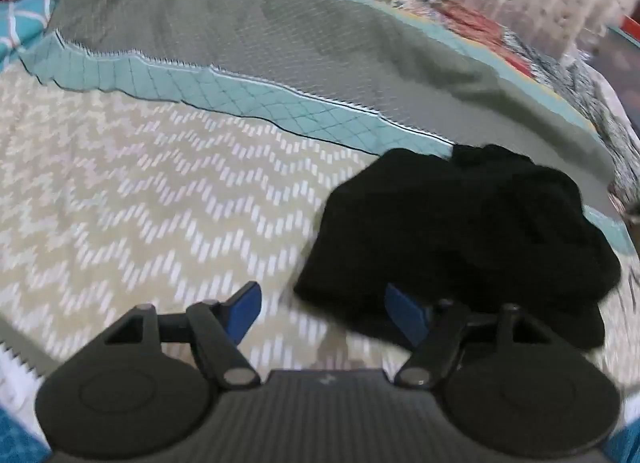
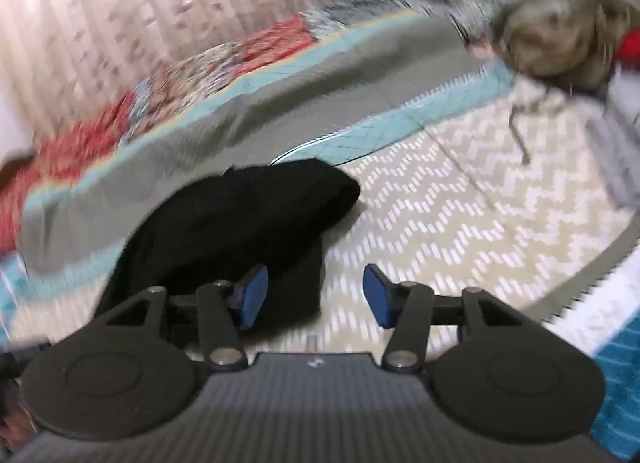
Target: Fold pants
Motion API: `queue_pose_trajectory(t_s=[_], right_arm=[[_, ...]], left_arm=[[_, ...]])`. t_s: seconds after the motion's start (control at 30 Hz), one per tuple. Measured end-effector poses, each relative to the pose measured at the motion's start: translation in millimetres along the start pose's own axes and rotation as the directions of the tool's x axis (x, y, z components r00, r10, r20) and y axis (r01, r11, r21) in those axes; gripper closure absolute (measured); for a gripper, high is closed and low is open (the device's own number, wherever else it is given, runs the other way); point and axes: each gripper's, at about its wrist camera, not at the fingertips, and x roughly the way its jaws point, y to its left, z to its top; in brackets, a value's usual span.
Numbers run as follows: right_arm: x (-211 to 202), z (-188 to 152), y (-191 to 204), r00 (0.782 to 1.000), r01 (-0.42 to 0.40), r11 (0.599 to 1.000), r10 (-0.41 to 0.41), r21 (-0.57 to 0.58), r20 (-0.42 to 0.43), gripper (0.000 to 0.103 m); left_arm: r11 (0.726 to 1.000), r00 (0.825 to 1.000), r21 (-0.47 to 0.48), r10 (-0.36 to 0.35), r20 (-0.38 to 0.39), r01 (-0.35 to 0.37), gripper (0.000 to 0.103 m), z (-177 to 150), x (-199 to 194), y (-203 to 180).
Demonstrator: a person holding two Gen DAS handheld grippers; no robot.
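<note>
Already the black fabric pants [image 1: 452, 239] lie as a compact bundle on the chevron-patterned bed [image 1: 152, 191]; left claw [image 1: 324, 315] and right claw [image 2: 316, 295] hover released, empty. Folding looks nearly finished.

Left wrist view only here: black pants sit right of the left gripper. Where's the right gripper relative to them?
Observer: In the right wrist view the right gripper is open, and the black pants lie mostly to its left; its left pad shows in front of the fabric, nothing between the pads.
Operator: Anything on the bed I can't see?
Observer: Yes, a fuzzy tan-grey heap at the upper right of that view; too blurred to identify.
Operator: Pants touching it?
Observer: No. Bare zigzag-patterned bedspread separates them.
</note>
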Motion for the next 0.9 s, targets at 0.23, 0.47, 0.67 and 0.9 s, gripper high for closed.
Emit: queue_pose_trajectory(t_s=[0.23, 0.47, 0.67, 0.9], right_arm=[[74.9, 52.4, -20.7, 0.995, -0.016, 0.973, 0.037, 0.230, -0.089, 0.046], [43.5, 81.3, 13.9, 0.980, -0.195, 0.957, 0.197, 0.213, 0.013, 0.095], [-79.3, 77.9, 71.1, 0.899, -0.398, 0.917, 0.392, -0.010, 0.197, 0.095], [-156.6, 18.7, 89.7, 0.856, -0.465, 0.870, 0.489, -0.163, 0.167, 0.095]], left_arm=[[0.993, 0.990, -0.064, -0.104, -0.099, 0.098, 0.078, 6.5, 52.8, 5.7], [0.970, 0.976, -0.108, -0.215, 0.040, 0.218, 0.090, 12.1, -10.6, 22.2], [0.941, 0.921, -0.132, -0.263, 0.288, 0.310, 0.090, 23.3, -128.2, 69.3], [0.964, 0.844, -0.052, -0.202, 0.497, 0.261, 0.090, 5.9, -236.5, 102.1]])
